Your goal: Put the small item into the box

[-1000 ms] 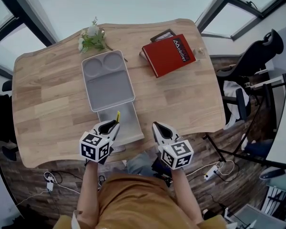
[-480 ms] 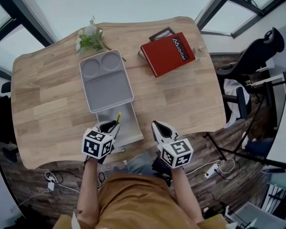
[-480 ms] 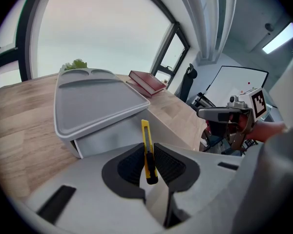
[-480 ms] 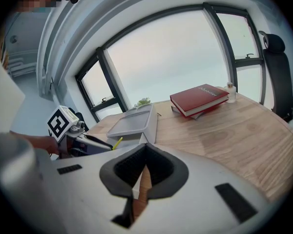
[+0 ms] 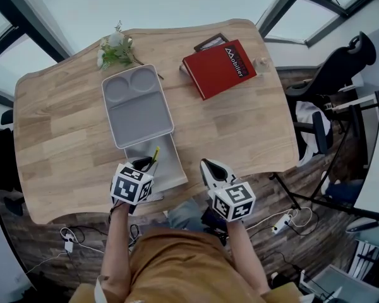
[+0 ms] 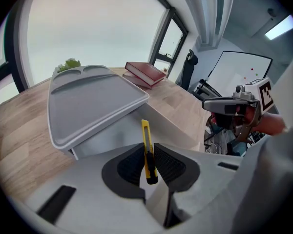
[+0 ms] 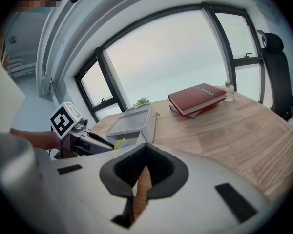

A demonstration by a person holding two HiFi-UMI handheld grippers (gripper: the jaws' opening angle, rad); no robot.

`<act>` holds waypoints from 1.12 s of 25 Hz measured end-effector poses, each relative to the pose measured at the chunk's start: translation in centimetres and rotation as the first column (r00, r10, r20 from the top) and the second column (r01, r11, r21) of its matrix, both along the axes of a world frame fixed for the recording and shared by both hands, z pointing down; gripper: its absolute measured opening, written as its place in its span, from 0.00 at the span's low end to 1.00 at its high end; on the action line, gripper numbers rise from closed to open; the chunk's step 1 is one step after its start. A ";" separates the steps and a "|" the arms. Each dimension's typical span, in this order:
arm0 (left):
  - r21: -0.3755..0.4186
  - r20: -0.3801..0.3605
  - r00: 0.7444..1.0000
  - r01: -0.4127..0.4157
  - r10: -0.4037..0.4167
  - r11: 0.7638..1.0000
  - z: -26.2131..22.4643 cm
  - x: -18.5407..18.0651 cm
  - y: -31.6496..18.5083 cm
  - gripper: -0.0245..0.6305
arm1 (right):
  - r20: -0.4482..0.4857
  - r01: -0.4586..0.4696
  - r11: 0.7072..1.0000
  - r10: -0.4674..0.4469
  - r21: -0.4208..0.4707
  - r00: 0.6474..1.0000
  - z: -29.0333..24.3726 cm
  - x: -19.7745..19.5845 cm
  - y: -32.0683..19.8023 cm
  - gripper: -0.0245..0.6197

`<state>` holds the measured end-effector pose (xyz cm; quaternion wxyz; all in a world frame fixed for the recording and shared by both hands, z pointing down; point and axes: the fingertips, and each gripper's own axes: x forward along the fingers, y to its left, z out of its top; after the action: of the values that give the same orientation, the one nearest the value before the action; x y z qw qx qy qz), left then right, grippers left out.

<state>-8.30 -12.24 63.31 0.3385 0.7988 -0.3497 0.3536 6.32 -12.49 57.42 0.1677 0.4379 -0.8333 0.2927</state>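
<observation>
Cutter (image 6: 145,141) nearer box (image 5: 168,164), in hand-held gripper (image 5: 145,165)

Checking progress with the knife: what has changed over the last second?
The left gripper, shut on the yellow utility knife, edged slightly forward toward the grey box. Nothing was taken or released. The right gripper, shut and empty, the grey lid and the red book stayed put.
</observation>
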 end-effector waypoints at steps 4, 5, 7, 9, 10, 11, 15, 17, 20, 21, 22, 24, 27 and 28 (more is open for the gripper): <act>-0.015 0.039 0.998 -0.045 0.045 0.999 0.3 0.5 -0.1 0.13 | 0.003 -0.010 1.000 0.010 0.001 1.000 0.0 0.5 0.1 0.05; -0.020 0.042 0.998 -0.052 0.053 0.998 0.3 0.7 -0.2 0.13 | 0.002 -0.011 1.000 0.011 0.001 1.000 0.0 0.6 0.2 0.05; -0.039 0.053 0.996 -0.065 0.067 0.997 0.5 0.9 -0.2 0.13 | 0.001 -0.015 1.000 0.015 -0.001 1.000 0.1 0.9 0.3 0.05; -0.070 0.076 0.994 -0.078 0.083 0.995 1.0 1.0 -0.1 0.13 | 0.003 -0.021 1.000 0.021 -0.002 1.000 0.2 1.1 0.4 0.05; -0.086 0.087 0.992 -0.084 0.091 0.993 1.2 1.0 0.0 0.13 | 0.006 -0.023 1.000 0.023 -0.002 1.000 0.2 1.2 0.5 0.05; -0.101 0.097 0.990 -0.089 0.099 0.991 1.5 1.1 0.0 0.13 | 0.007 -0.025 1.000 0.025 -0.003 1.000 0.2 1.3 0.5 0.05; -0.153 0.132 0.983 -0.106 0.126 0.982 2.0 1.2 0.0 0.13 | 0.010 -0.027 1.000 0.027 -0.005 1.000 0.3 1.5 0.5 0.05; -0.174 0.146 0.979 -0.118 0.144 0.978 2.2 1.3 -0.1 0.13 | 0.009 -0.026 1.000 0.026 -0.004 1.000 0.3 1.5 0.5 0.05; -0.193 0.164 0.974 -0.126 0.159 0.973 2.4 1.4 -0.2 0.13 | 0.006 -0.026 1.000 0.026 -0.006 1.000 0.4 1.7 0.5 0.05; -0.199 0.171 0.971 -0.130 0.165 0.971 2.5 1.4 -0.1 0.13 | 0.006 -0.026 1.000 0.026 -0.007 1.000 0.4 1.8 0.5 0.05; -0.205 0.179 0.969 -0.135 0.173 0.969 2.6 1.4 -0.1 0.13 | 0.005 -0.027 1.000 0.027 -0.007 1.000 0.4 1.9 0.5 0.05; -0.219 0.191 0.962 -0.151 0.194 0.964 2.7 1.5 0.0 0.13 | 0.003 -0.026 1.000 0.026 -0.007 1.000 0.4 2.0 0.4 0.05; -0.246 0.204 0.953 -0.171 0.224 0.954 3.0 1.7 0.2 0.13 | -0.001 -0.023 1.000 0.023 -0.005 1.000 0.4 2.1 0.4 0.05; -0.256 0.206 0.951 -0.177 0.233 0.950 3.1 1.8 0.3 0.13 | -0.003 -0.023 1.000 0.023 -0.006 1.000 0.4 2.1 0.4 0.05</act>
<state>-6.52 -11.94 66.45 0.3480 0.7383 -0.2574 0.5172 8.44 -12.05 57.86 0.1666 0.4474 -0.8272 0.2964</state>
